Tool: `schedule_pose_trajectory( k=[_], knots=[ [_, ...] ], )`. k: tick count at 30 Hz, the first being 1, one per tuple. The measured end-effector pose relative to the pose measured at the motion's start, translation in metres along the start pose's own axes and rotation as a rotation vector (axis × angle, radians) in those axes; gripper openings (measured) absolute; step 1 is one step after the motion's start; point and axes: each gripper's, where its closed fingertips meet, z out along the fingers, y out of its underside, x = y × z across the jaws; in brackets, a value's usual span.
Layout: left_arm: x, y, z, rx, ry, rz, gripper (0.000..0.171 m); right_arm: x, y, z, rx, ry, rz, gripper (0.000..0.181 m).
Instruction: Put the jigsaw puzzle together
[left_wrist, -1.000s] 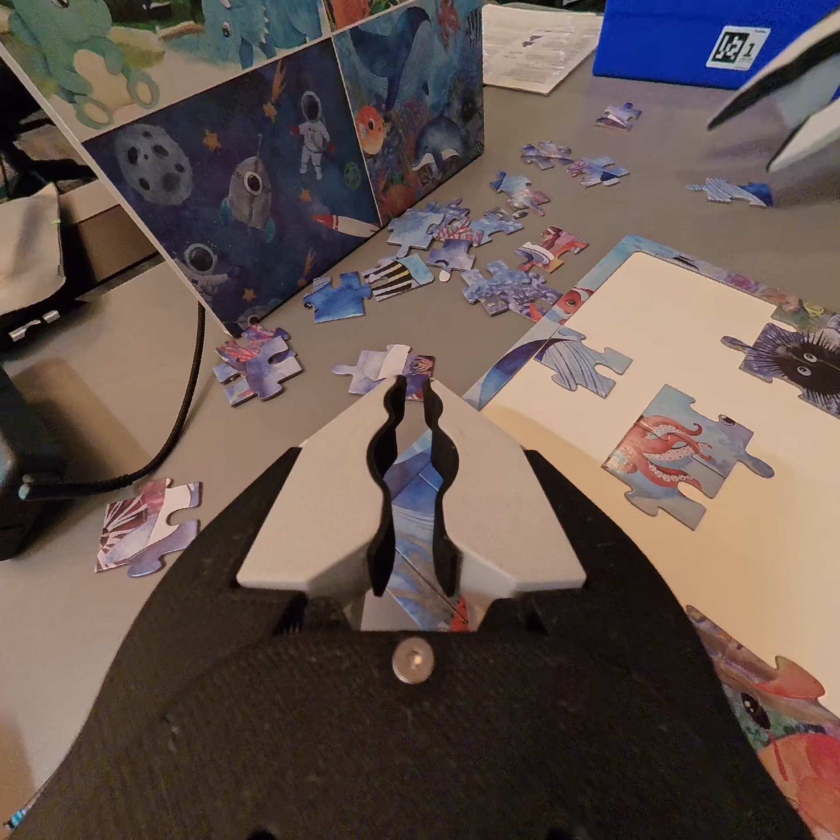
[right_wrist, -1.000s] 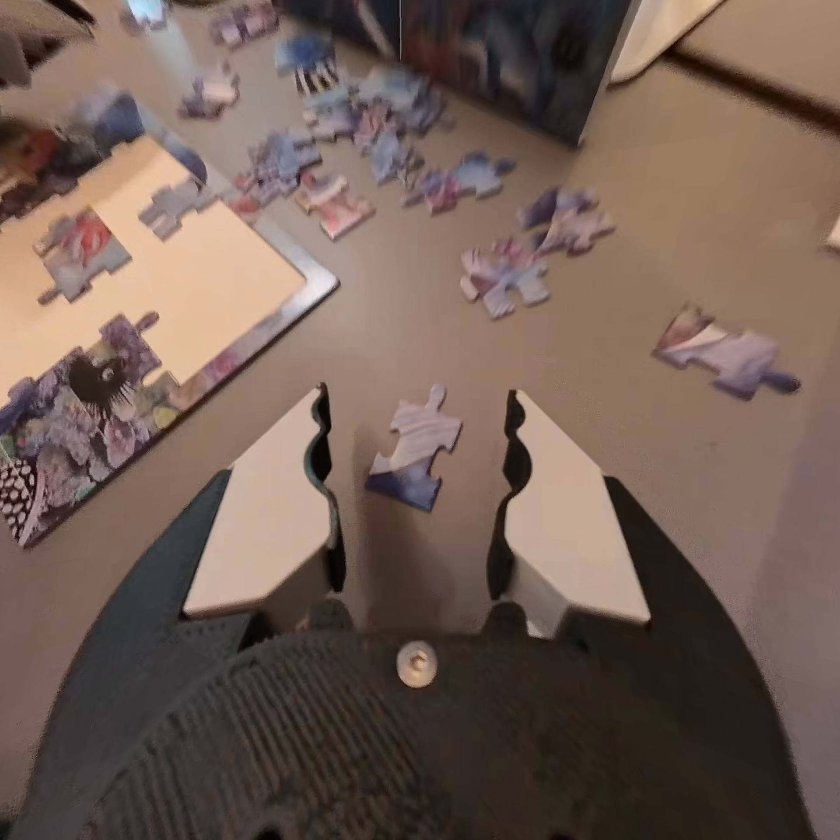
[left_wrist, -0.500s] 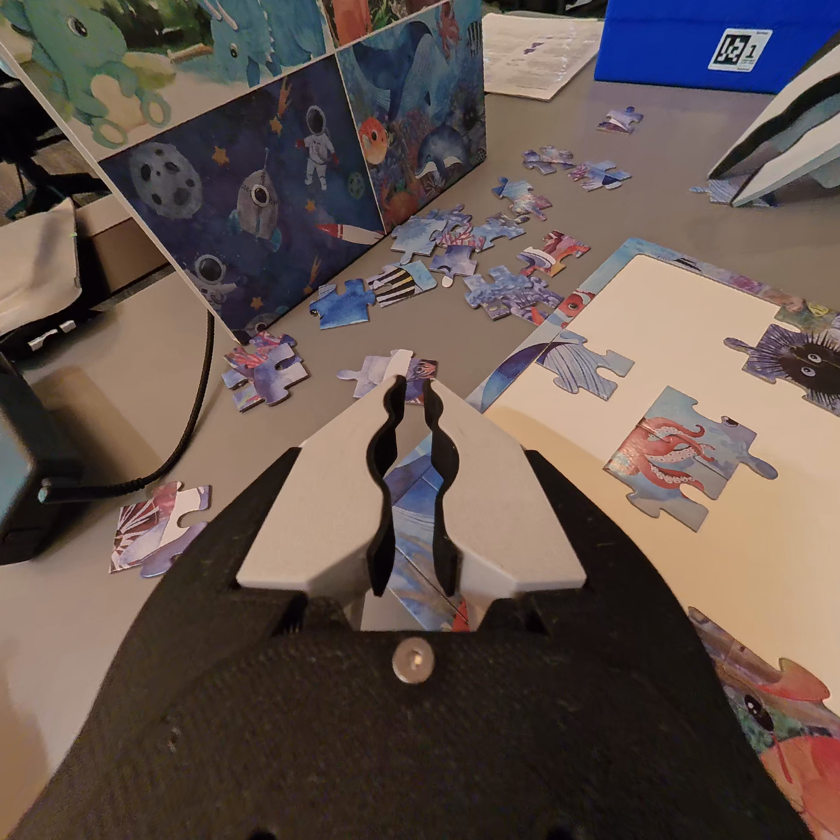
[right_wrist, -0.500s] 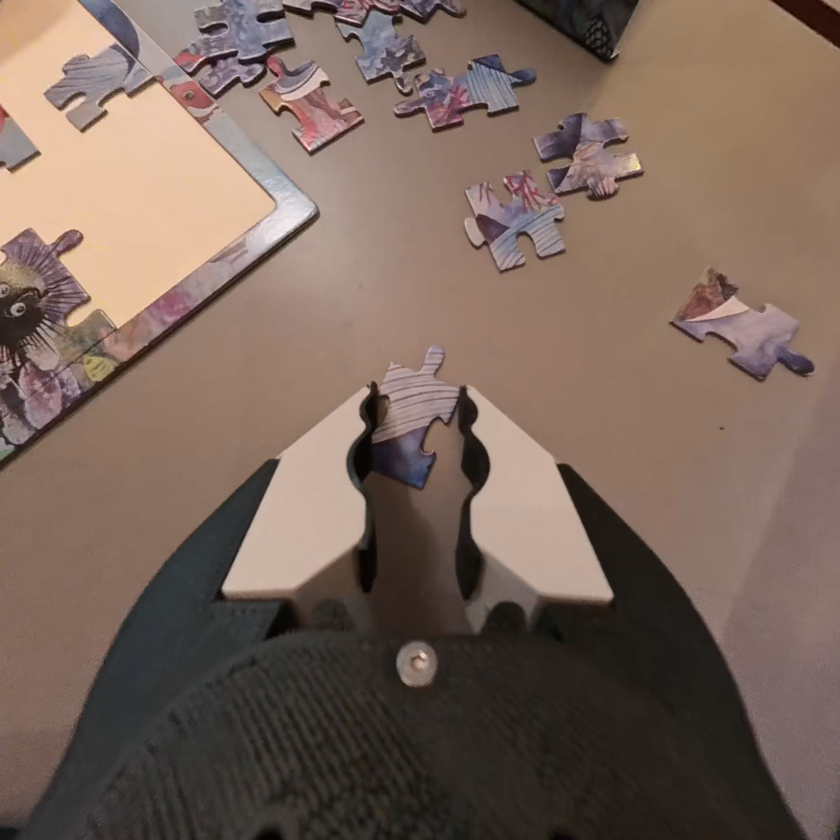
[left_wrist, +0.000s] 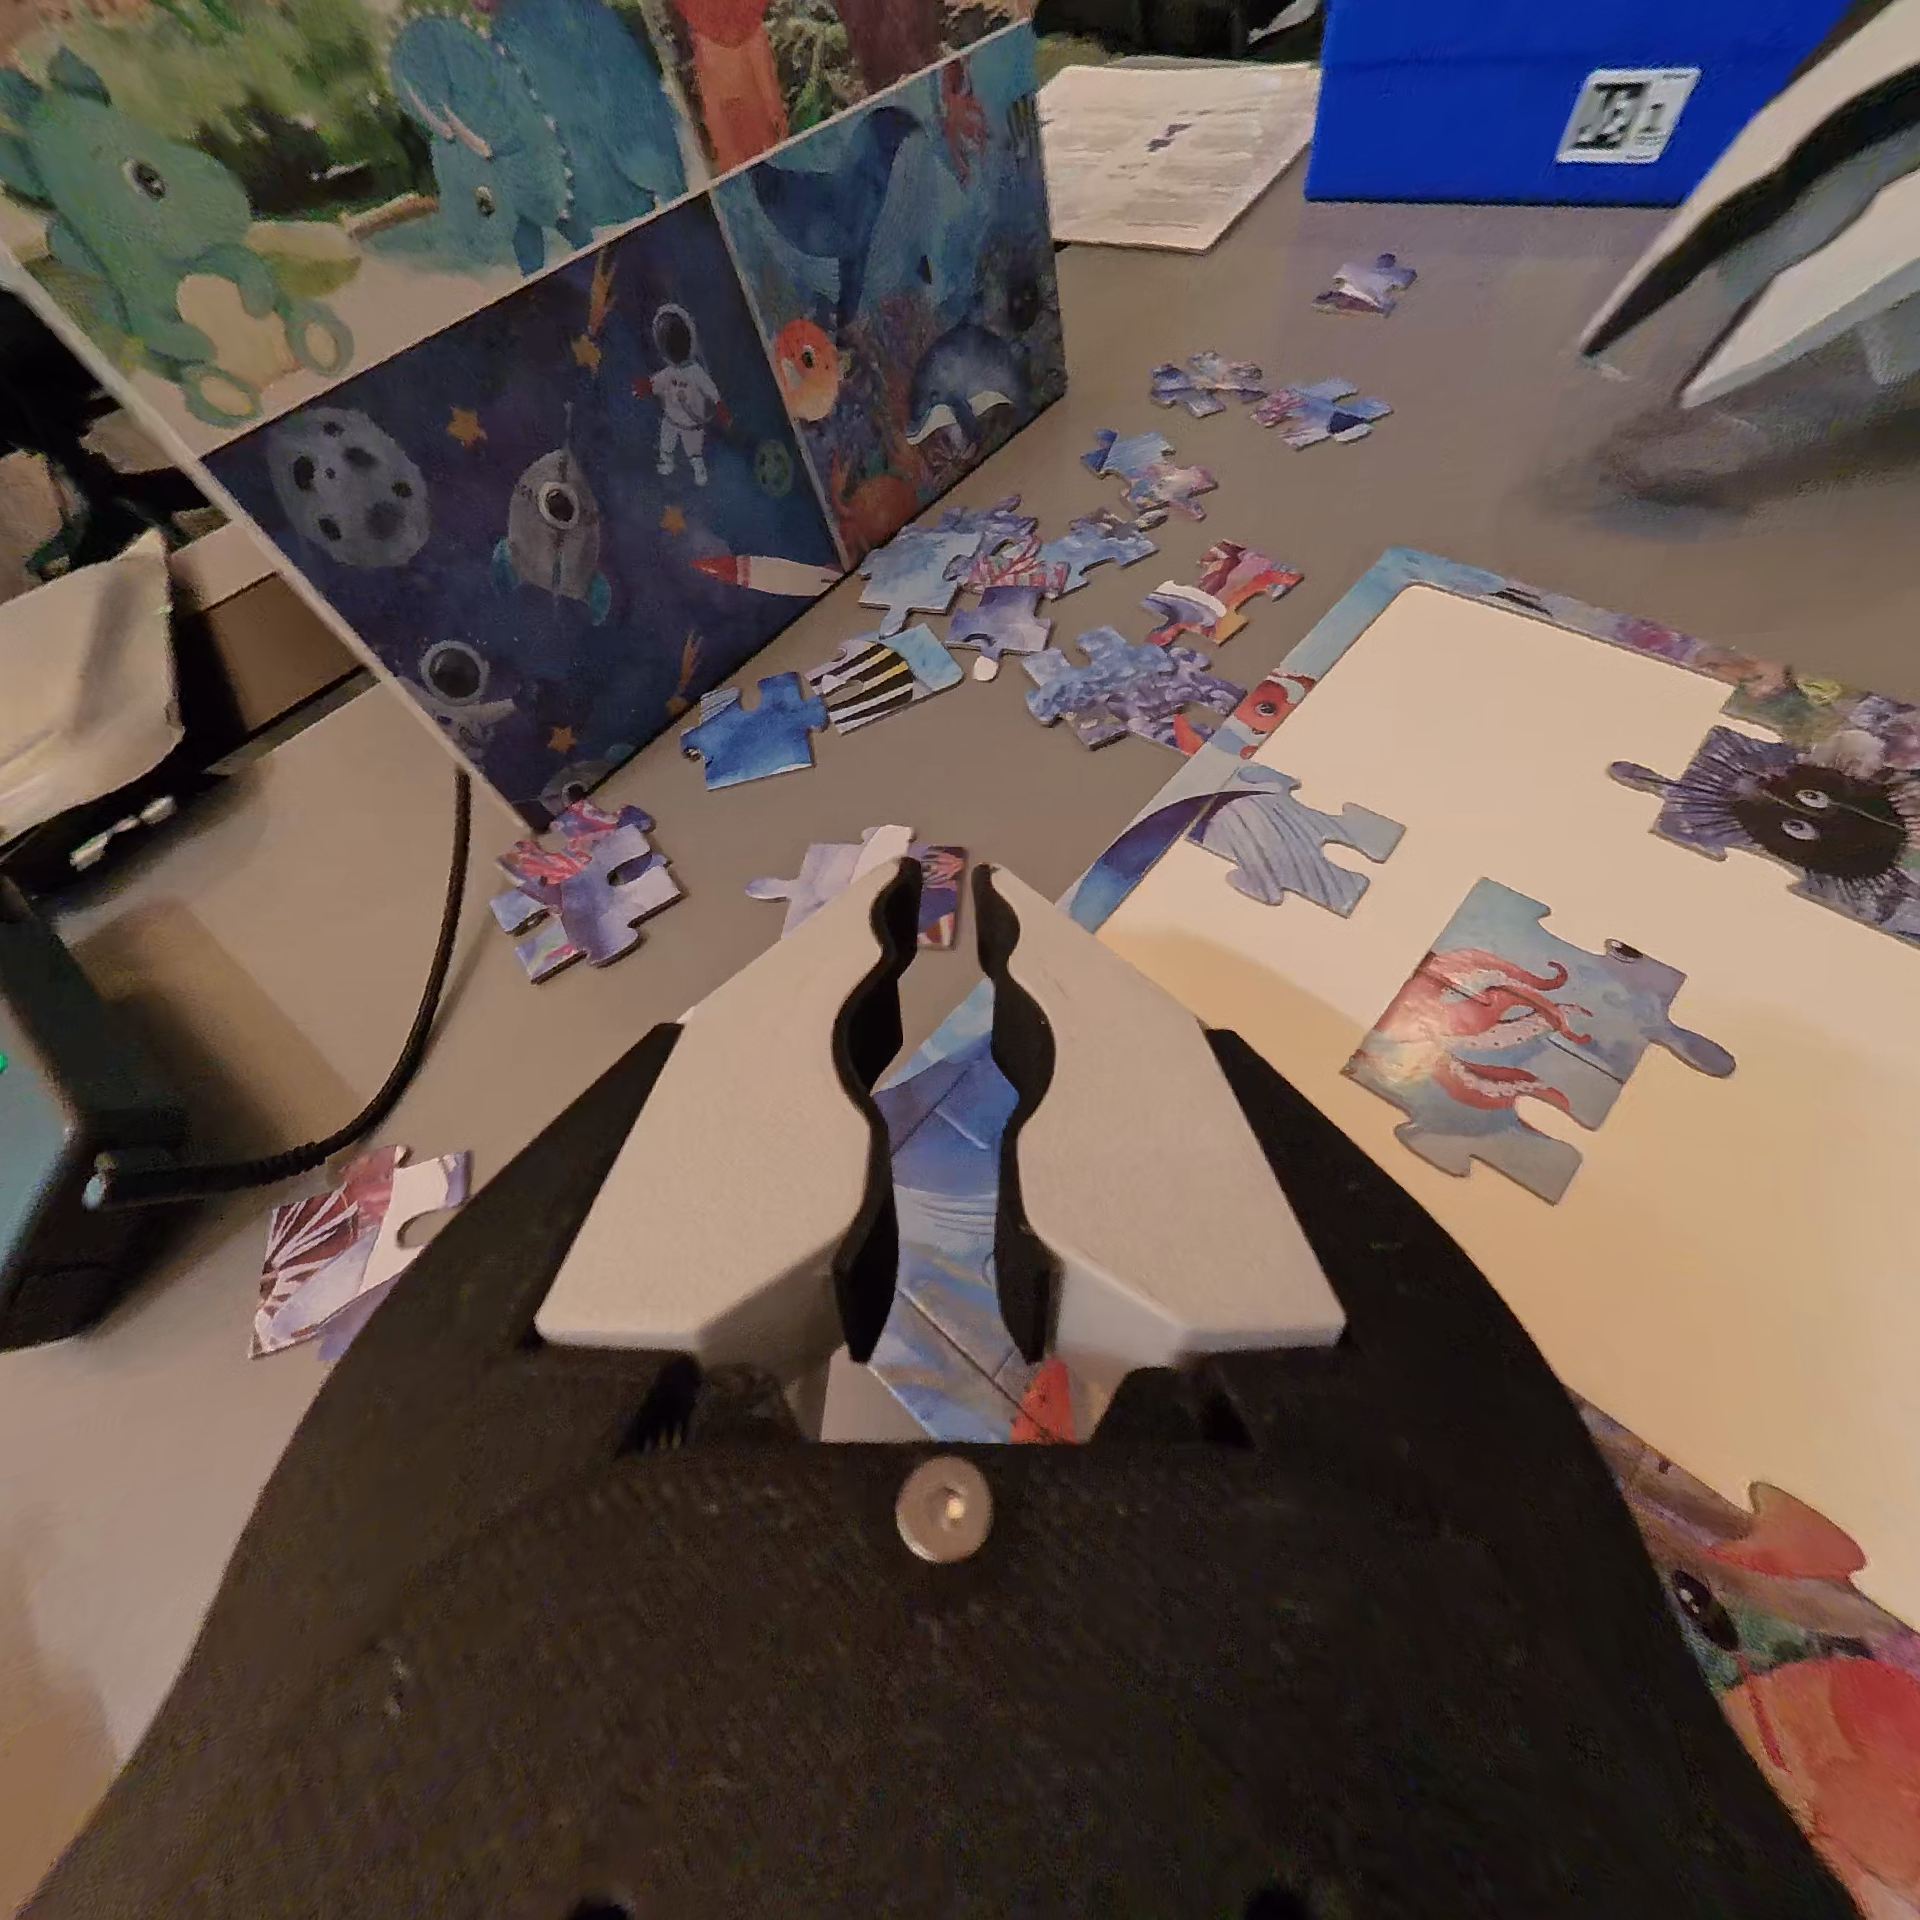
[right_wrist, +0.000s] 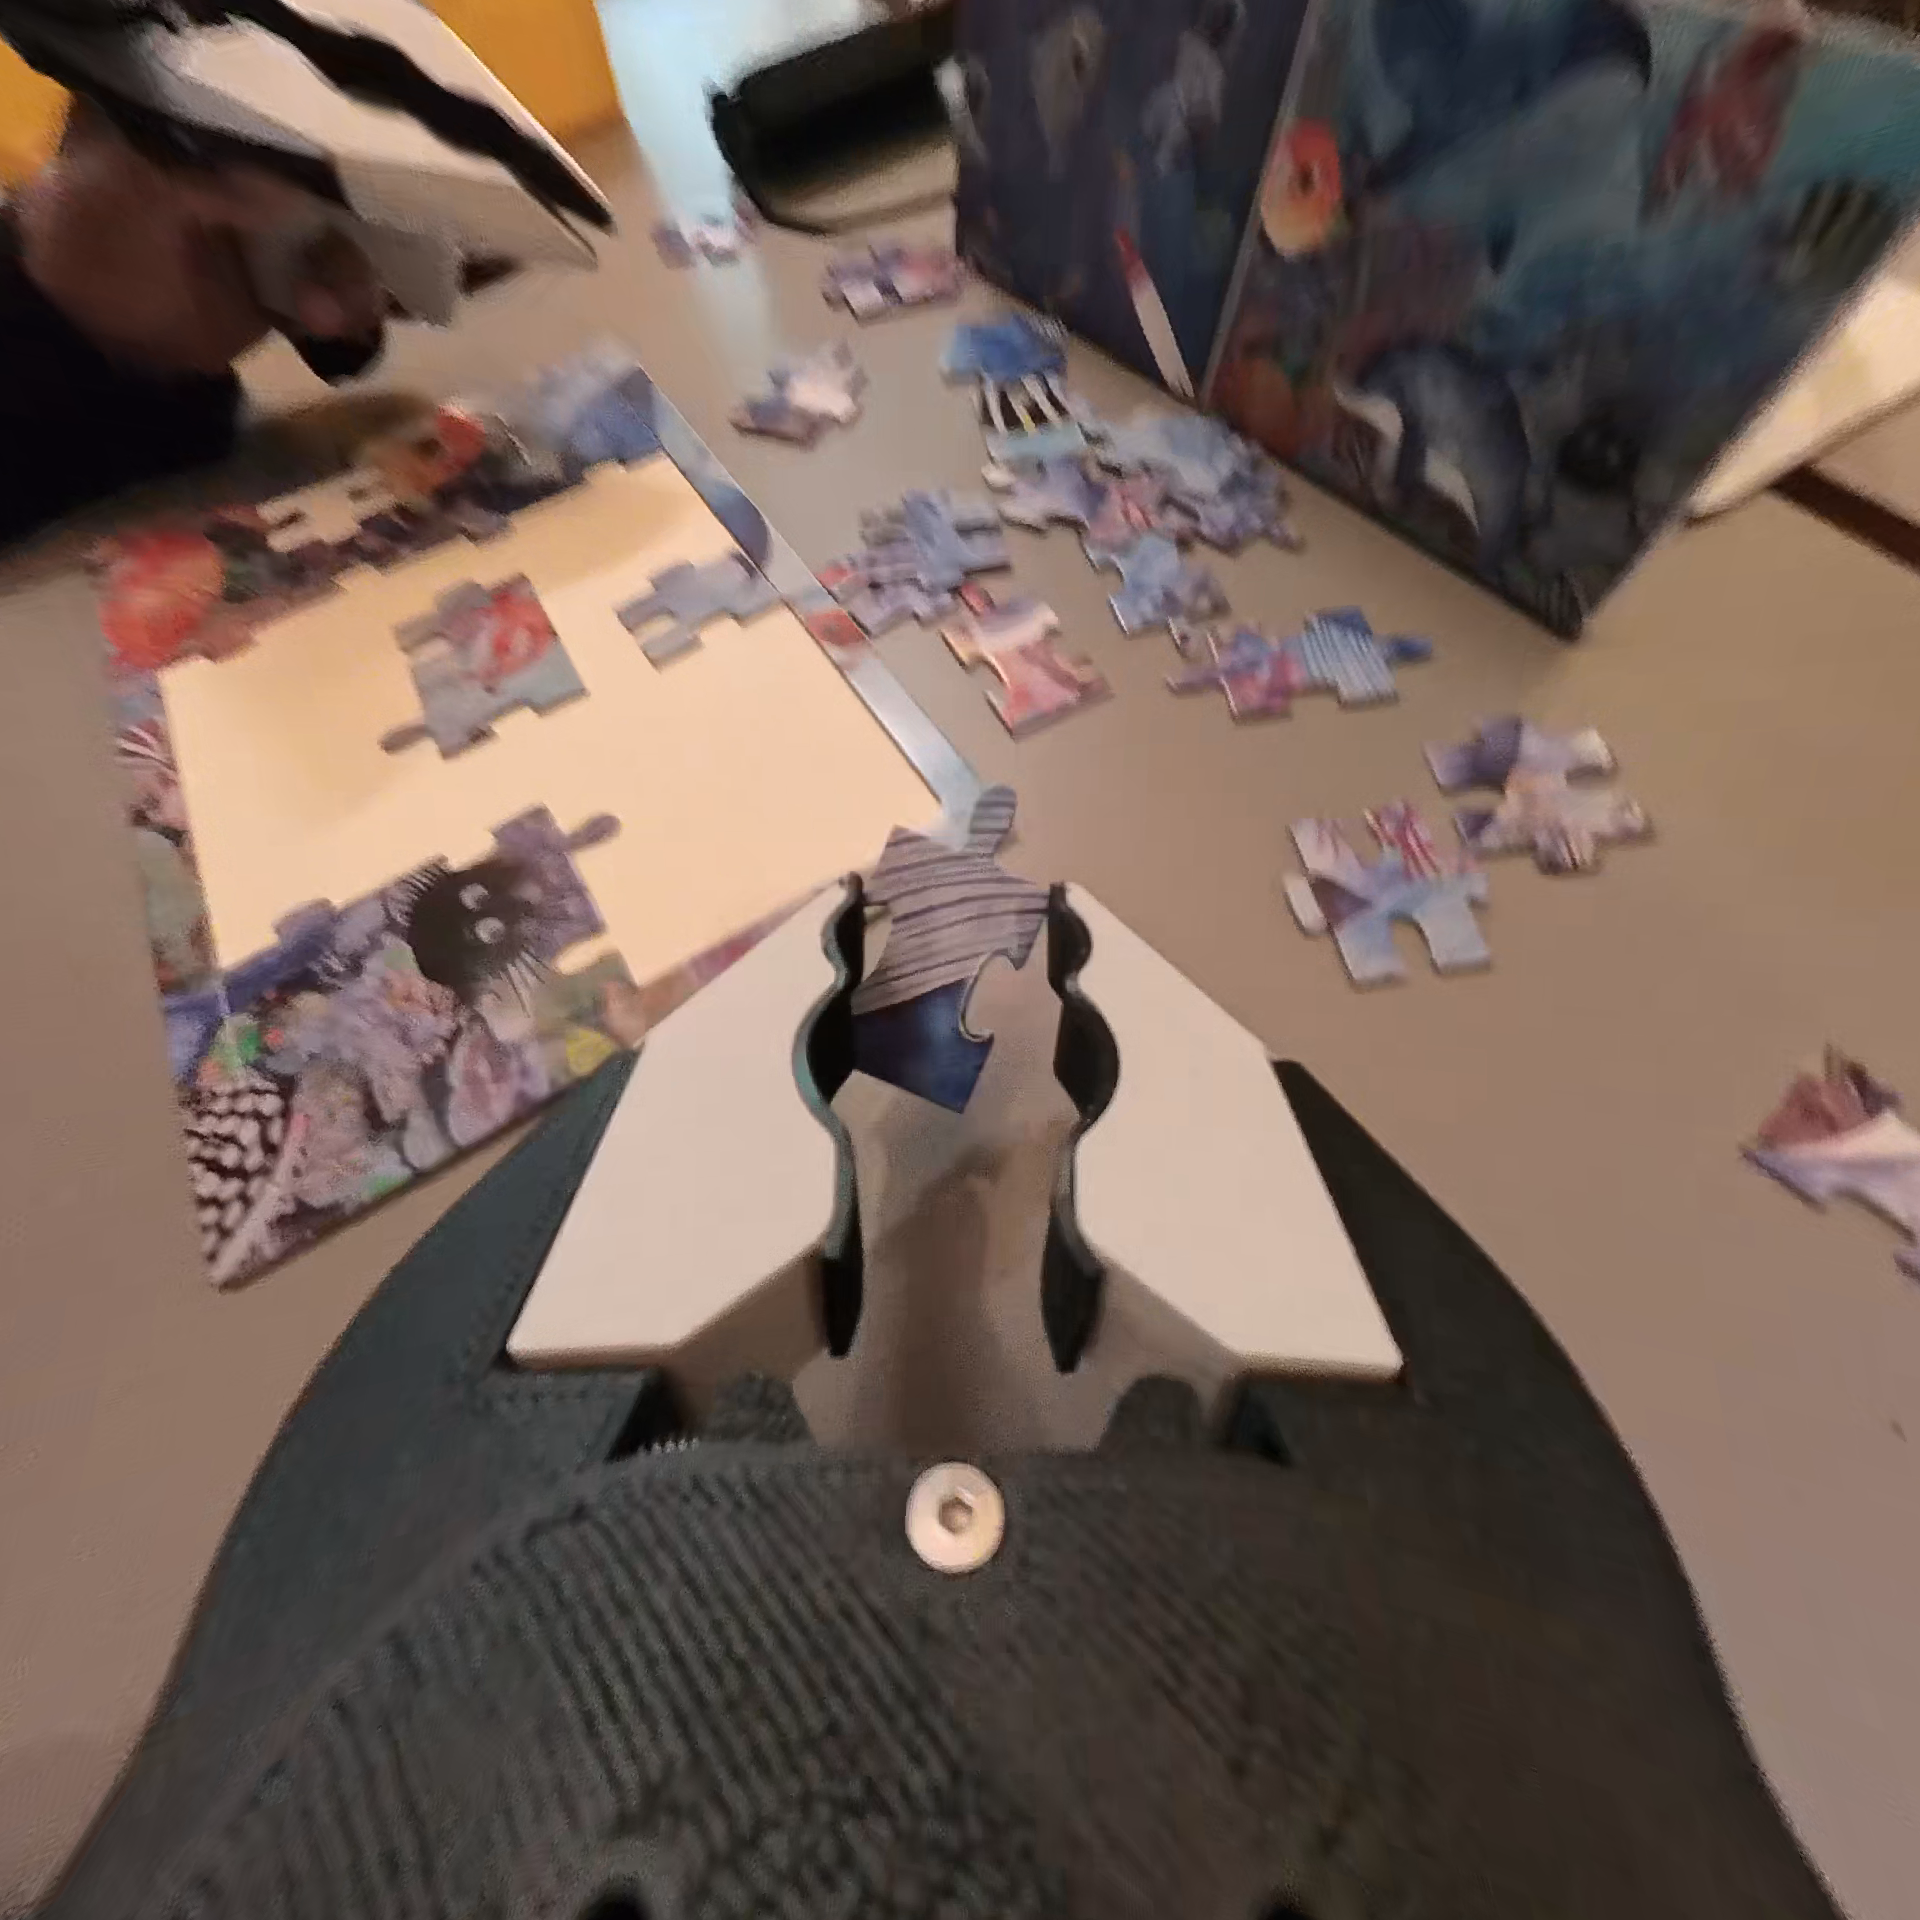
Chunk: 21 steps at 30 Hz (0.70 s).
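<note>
While right gripper (right_wrist: 951, 904) pinches striped piece (right_wrist: 940, 971) (blurred) | left gripper (left_wrist: 940, 894) fingers nearly together, grip unclear over puzzle frame (left_wrist: 1164, 831).

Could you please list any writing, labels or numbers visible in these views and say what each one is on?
White sticker on the blue box: a black square code with a mark beside it, not transcribed here.
White printed paper sheet behind the illustrated puzzle box: lines of print, too small and blurred to read.
Puzzle box and loose cardboard puzzle pieces: pictures only, no writing seen.
</note>
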Motion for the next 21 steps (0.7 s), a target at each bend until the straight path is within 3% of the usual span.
schedule_pose_trajectory(
  k=[5, 12, 16, 18, 21],
  knots=[
    [0.018, -0.006, 0.0, 0.035, 0.095, -0.008, 0.02, -0.041, -0.036, 0.022, 0.12, -0.092, -0.102, 0.033],
    [0.013, -0.006, 0.0, 0.028, 0.059, 0.008, 0.019, -0.089, -0.056, 0.058, 0.162, -0.189, -0.161, 0.033],
    [0.026, -0.01, -0.002, 0.051, 0.111, 0.048, 0.019, -0.081, -0.058, 0.072, 0.152, -0.16, -0.018, 0.033],
    [0.039, -0.013, -0.002, 0.065, 0.153, 0.097, 0.021, -0.082, -0.064, 0.072, 0.197, -0.212, 0.09, 0.0],
    [0.063, -0.017, -0.001, 0.076, 0.223, 0.146, 0.023, -0.084, -0.082, 0.065, 0.317, -0.304, 0.243, 0.0]
  ],
)
